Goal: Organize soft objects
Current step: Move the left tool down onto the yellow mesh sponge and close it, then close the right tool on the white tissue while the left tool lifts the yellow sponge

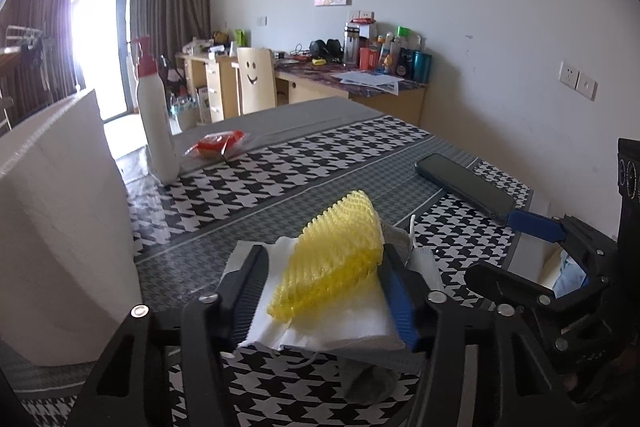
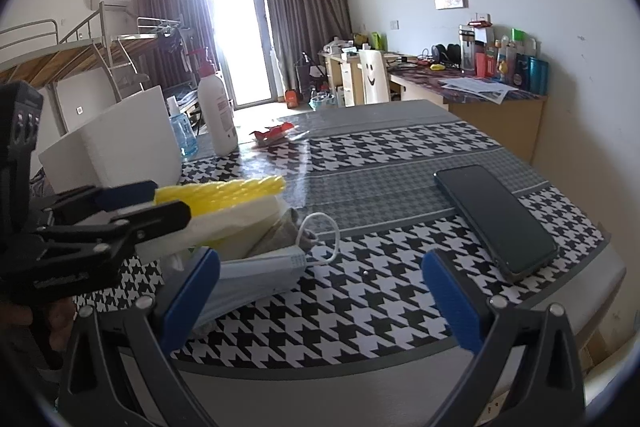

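Left claw [image 1: 324,279] straddles the pile of soft things at the near edge of the worktop [image 1: 304,163], one finger on each side of the yellow foam net [image 1: 332,259]. Its jaws stand part-way apart; the right blue pad [image 1: 400,303] lies against the net's right edge and the white tissue [image 1: 332,327] under it, while the black left finger [image 1: 248,291] rests on the tissue's left margin, a little clear of the net. Whether the pads already press is hard to tell, so this reads as a claw closing in rather than a firm grip.

The relation that counts is the net's long axis. In the left wrist view it runs from near left to far right, slanting across the line of the fingers rather than along it, so the jaws would bite across its narrower width. The right wrist view shows the same stack from the side: the net on top, tissue below, then a grey cloth [image 2: 280,231] and a blue face mask [image 2: 260,275] at the bottom with its ear loop [image 2: 324,231] trailing to the right.

Right claw [image 2: 320,291] is wide apart and holds nothing; the mask lies just beside its left pad [image 2: 192,291], the dark phone [image 2: 496,219] off to its right. The left claw is the one placed on the net. A white box [image 1: 60,227] stands to the left of the pile, probably where these things belong.
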Available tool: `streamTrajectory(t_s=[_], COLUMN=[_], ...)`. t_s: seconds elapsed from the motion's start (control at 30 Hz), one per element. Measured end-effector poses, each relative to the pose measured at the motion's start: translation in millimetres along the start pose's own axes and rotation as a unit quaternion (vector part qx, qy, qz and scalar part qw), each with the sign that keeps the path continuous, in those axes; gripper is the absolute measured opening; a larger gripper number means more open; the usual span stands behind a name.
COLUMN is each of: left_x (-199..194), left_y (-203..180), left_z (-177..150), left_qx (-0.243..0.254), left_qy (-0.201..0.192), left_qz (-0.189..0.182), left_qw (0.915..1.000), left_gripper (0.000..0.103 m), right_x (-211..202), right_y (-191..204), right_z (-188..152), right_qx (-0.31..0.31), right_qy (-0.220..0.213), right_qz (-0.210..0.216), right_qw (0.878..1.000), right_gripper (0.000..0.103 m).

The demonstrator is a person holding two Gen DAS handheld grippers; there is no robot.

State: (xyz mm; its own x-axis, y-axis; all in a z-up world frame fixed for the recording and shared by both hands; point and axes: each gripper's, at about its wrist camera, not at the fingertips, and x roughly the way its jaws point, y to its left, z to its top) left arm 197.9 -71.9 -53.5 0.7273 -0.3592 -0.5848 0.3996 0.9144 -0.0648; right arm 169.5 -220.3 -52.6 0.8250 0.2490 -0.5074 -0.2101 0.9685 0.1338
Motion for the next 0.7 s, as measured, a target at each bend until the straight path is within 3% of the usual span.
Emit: streamTrajectory(t_s=[0.3, 0.53, 0.7], left_x=[5.2, -11.5, -27.7], left_y=[3.8, 12.0, 22.2], left_z=[-1.0, 1.5, 2.1], left_qx=[-0.012, -0.022, -0.031], left_qy=[0.014, -0.009, -0.031], left_qz=[-0.017, -0.025, -0.003], left_qw=[0.9997, 0.9994, 0.999], left_gripper=[0.011, 0.011, 0.011], right_x=[9.6, 15.7, 20.0], right_y=[6.2, 16.2, 25.6], right_z=[6.7, 11.8, 17.3], right_qx=[-0.005, -0.015, -0.025], right_qy=[0.006, 0.007, 0.01], right_qz=[0.028, 0.04, 0.054], right_qw=[1.0, 0.999, 0.998], right_gripper=[0.102, 0.102, 0.102])
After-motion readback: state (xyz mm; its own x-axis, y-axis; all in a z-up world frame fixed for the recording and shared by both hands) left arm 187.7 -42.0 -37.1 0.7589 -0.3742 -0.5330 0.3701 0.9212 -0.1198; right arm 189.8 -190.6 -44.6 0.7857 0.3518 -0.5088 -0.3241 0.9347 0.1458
